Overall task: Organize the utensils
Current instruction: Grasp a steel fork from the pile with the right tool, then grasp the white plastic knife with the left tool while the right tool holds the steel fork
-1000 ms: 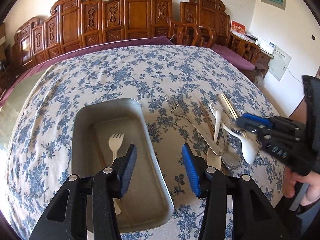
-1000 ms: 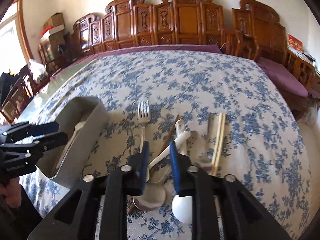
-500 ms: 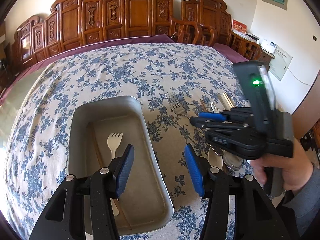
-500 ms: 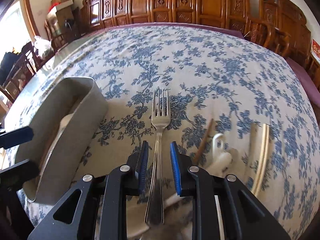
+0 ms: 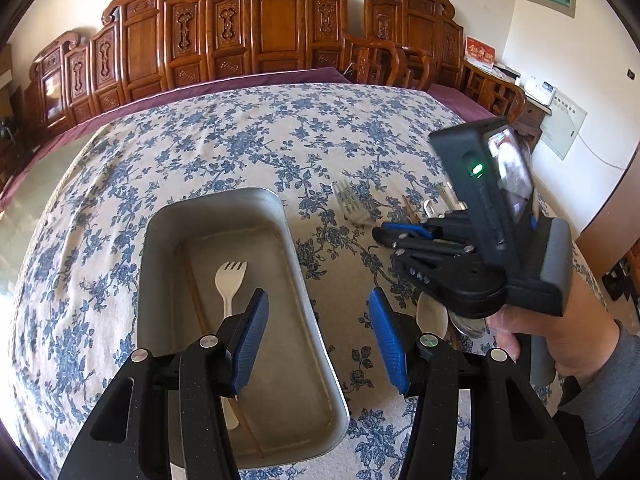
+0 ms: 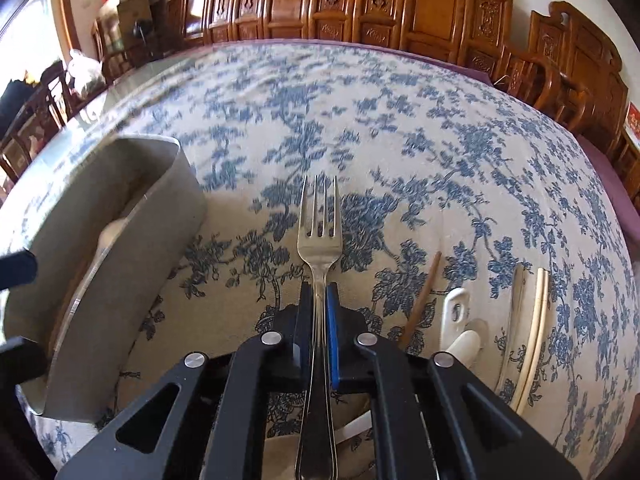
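Observation:
My right gripper (image 6: 319,292) is shut on the neck of a metal fork (image 6: 319,232), tines pointing away, lying on or just above the cloth. It also shows in the left wrist view (image 5: 384,236), with the fork's tines (image 5: 350,200) ahead of it. My left gripper (image 5: 316,332) is open and empty over the right rim of the grey metal tray (image 5: 296,256). The tray holds a white plastic fork (image 5: 228,284) and a brown chopstick (image 5: 196,292). The tray (image 6: 132,264) is left of the right gripper.
To the right of the metal fork lie a brown chopstick (image 6: 422,296), a white ceramic spoon (image 6: 458,320) and pale chopsticks (image 6: 536,332). The table carries a blue floral cloth (image 5: 240,140). Carved wooden chairs (image 5: 280,28) line the far side.
My right gripper has moved forward along the metal fork's handle and closed on its neck. The left gripper has barely moved.

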Motion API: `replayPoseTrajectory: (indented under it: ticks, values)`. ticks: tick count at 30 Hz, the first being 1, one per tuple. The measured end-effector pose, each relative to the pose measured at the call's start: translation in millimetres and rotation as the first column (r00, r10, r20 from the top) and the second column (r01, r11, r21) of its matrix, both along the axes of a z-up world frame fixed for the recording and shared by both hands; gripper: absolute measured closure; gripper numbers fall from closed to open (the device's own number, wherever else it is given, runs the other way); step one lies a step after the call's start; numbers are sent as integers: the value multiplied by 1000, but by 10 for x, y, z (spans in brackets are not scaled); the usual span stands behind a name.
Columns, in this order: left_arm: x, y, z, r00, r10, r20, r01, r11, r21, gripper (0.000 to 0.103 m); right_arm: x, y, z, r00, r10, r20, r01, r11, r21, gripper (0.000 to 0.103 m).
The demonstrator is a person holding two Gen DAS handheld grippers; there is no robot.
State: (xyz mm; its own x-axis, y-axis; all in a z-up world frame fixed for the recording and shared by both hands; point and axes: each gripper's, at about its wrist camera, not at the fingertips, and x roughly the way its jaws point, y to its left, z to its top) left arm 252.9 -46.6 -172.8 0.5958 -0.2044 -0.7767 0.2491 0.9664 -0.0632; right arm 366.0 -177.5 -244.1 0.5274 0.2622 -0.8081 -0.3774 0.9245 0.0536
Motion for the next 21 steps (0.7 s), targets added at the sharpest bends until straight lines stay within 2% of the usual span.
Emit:
replayPoseTrajectory:
  ticks: [5,8,14,19,21]
  values:
    - [-33,-111,-4,1000,-16,13,16,1000,-14,53,-116,-336,328,996,-62,60,55,992,110,95]
    - [-51,-206,-29,999,-33,17,33,999,-9,53,-187,-533,414,994,-85,73,76,989,123,95]
    - [-50,-439,-113,997,-80,-3,80,997,-11,53,-251,-888,355,988,-145,48,138,982,126,95]
    - [-11,-659,-239,991,-129,-40,126,990,-63,60,-292,-1058,308,986,-163,40,158,980,123,95]
    - [19,-770,-298,988,-146,-50,143,989,-48,66,-300,-1083,297,985,-167,37,161,979,127,95]
